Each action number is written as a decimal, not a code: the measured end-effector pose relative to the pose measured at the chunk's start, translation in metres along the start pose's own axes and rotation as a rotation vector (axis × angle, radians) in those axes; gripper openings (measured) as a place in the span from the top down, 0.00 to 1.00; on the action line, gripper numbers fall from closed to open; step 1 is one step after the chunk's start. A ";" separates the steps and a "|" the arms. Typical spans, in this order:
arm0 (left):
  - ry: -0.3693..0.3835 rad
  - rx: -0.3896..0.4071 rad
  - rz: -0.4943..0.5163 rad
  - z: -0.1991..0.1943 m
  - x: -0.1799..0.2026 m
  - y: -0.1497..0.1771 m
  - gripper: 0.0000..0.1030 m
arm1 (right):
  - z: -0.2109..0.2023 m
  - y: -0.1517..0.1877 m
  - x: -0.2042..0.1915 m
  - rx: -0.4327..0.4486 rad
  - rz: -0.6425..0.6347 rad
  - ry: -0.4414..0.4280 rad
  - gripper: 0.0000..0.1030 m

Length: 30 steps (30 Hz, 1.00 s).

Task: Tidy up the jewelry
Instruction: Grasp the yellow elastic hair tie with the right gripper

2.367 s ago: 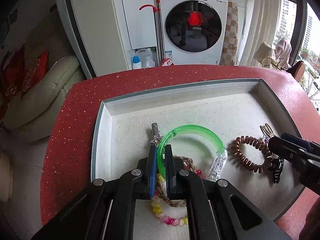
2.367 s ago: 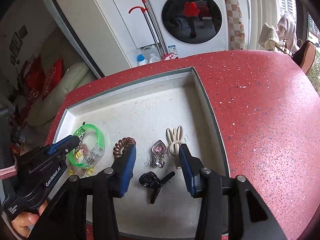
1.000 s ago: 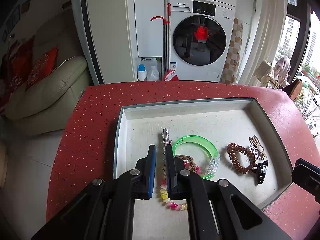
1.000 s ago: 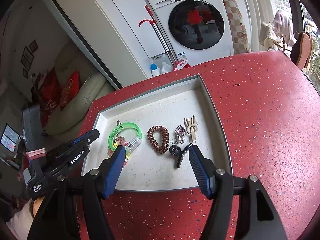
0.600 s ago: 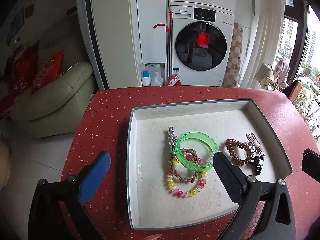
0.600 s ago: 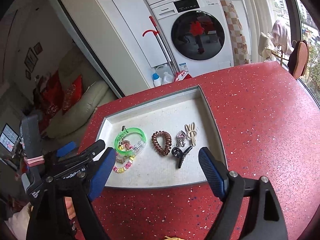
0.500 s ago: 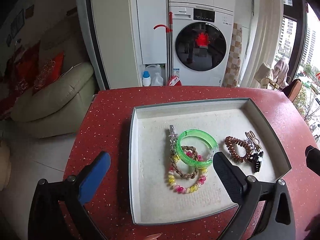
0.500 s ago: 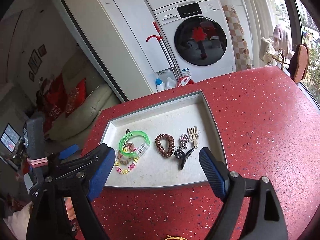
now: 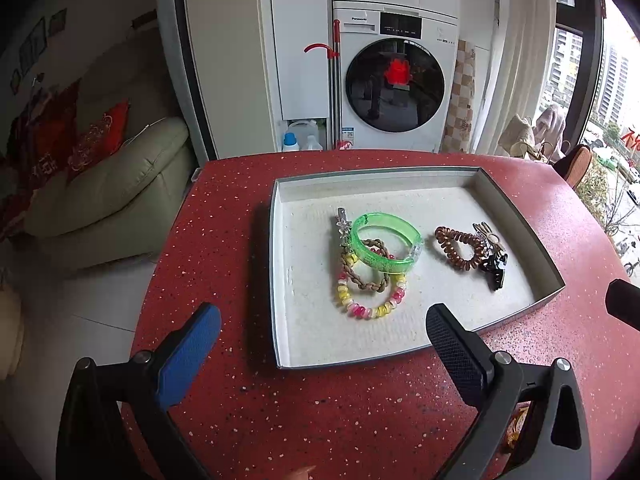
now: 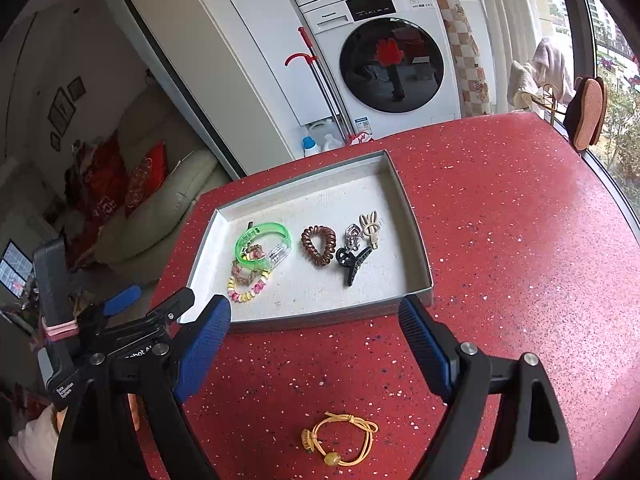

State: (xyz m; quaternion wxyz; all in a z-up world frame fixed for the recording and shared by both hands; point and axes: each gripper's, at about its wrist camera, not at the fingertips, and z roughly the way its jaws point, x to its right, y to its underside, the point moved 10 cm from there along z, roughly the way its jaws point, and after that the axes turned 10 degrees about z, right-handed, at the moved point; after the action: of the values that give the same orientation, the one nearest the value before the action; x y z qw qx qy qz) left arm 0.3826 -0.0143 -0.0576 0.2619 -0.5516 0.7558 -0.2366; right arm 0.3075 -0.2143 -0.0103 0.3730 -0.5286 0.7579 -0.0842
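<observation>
A red speckled table (image 10: 500, 240) is seen before a washing machine (image 9: 394, 80), with a sofa (image 9: 108, 184) off to one side. A shallow grey tray (image 10: 414, 216) is set on the table. Inside the tray, a green bangle (image 10: 262, 245) is laid over a braided band (image 9: 366, 268) and a bead bracelet (image 10: 247, 286); a brown coil tie (image 10: 318, 246) lies just beside the bangle, then a black claw clip (image 10: 352, 264), its long axis slanted toward the tray's near wall, a heart pendant (image 10: 353, 236) and a cream clip (image 10: 370, 224). Outside the tray, near its front wall, a yellow cord bracelet (image 10: 340, 440) is left on the table. The left gripper (image 9: 322, 344) and right gripper (image 10: 314, 340) are held before the tray, jaws just spread wide, nothing between them.
</observation>
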 end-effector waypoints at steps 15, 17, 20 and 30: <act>0.130 -0.041 0.066 -0.046 0.030 0.088 0.00 | 0.000 0.076 0.020 -0.135 -0.115 0.084 0.14; 0.141 -0.055 0.071 -0.051 0.034 0.103 0.00 | 0.003 0.087 0.019 -0.156 -0.141 0.088 0.14; 0.152 -0.070 0.077 -0.056 0.040 0.120 0.00 | 0.008 0.101 0.014 -0.176 -0.180 0.092 0.15; 0.206 -0.070 0.144 -0.075 0.078 0.145 0.00 | 0.030 0.124 0.004 -0.233 -0.236 0.104 0.46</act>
State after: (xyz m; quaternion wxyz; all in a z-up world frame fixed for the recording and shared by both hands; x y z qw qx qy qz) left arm 0.2100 -0.0431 -0.1055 0.1799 -0.4777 0.8239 -0.2461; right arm 0.2350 -0.1574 -0.0981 0.2570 -0.6486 0.7133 -0.0662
